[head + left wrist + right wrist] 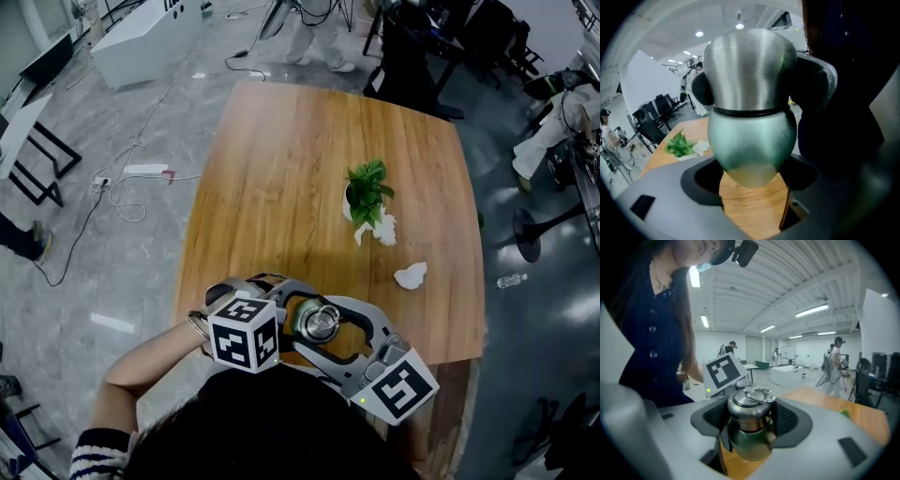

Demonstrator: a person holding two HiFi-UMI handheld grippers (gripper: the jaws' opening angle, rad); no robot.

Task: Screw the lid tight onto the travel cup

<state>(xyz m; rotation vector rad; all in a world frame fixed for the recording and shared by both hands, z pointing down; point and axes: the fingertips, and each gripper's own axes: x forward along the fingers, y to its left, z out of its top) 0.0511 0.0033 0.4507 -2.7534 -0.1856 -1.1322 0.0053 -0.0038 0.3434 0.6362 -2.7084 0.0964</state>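
Note:
The travel cup [318, 324] has a green body [751, 140] and a steel lid [749, 404] with a ring on top. It is held upright over the near edge of the wooden table [281, 169], close to the person's chest. My left gripper [750, 180] is shut on the cup's lower body, with wood showing beneath it. My right gripper [750, 420] is shut on the lid, its dark pads [812, 84] pressing both sides of the steel. In the head view the left gripper [292, 323] comes in from the left and the right gripper [339, 336] from the right.
A small potted plant [366, 195] stands mid-table with crumpled white tissue [384, 230] beside it. Another tissue wad [410, 275] lies nearer the right edge. Cables and a power strip [141, 172] lie on the floor to the left. People stand in the background.

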